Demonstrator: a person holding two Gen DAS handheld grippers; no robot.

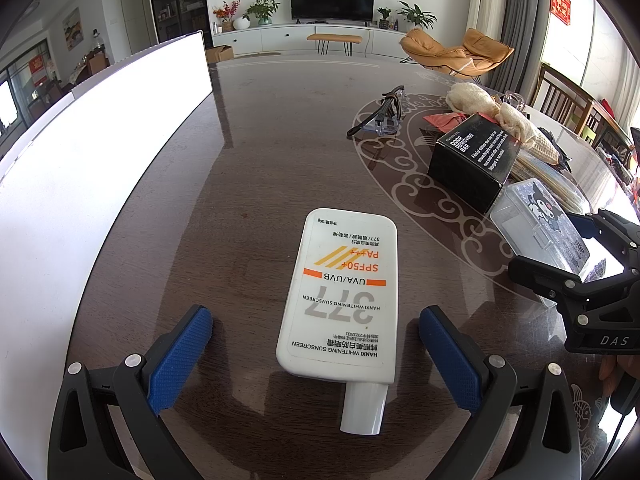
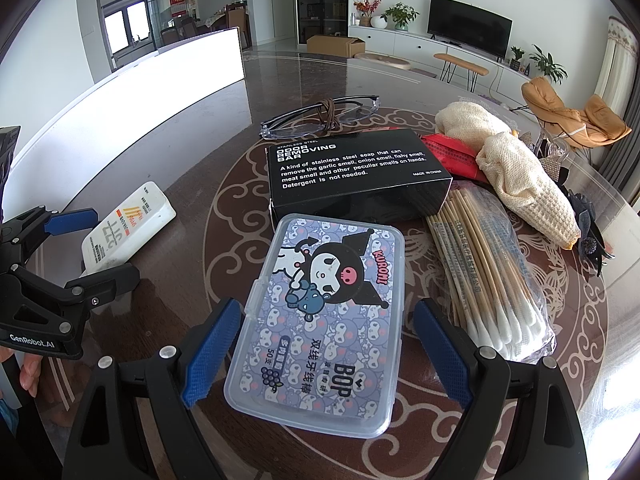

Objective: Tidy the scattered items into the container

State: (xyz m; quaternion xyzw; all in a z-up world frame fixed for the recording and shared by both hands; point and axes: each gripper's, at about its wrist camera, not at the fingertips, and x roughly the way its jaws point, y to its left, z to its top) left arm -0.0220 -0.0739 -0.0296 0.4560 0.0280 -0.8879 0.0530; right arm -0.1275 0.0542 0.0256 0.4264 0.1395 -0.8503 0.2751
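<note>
A white sunscreen tube lies flat on the dark table, cap toward me, between the blue pads of my left gripper, which is open and not touching it. The same tube shows in the right wrist view, with the left gripper straddling it. My right gripper is open around a clear floss-pick box with a cartoon lid. Whether its left pad touches the box edge is unclear. The white container's wall stands along the left side of the table.
Behind the floss box sit a black "Odor Removing Bar" box, folded glasses, a bag of cotton swabs, a cream knitted pouch, a red packet and a dark hair clip. A hand shows at the left edge.
</note>
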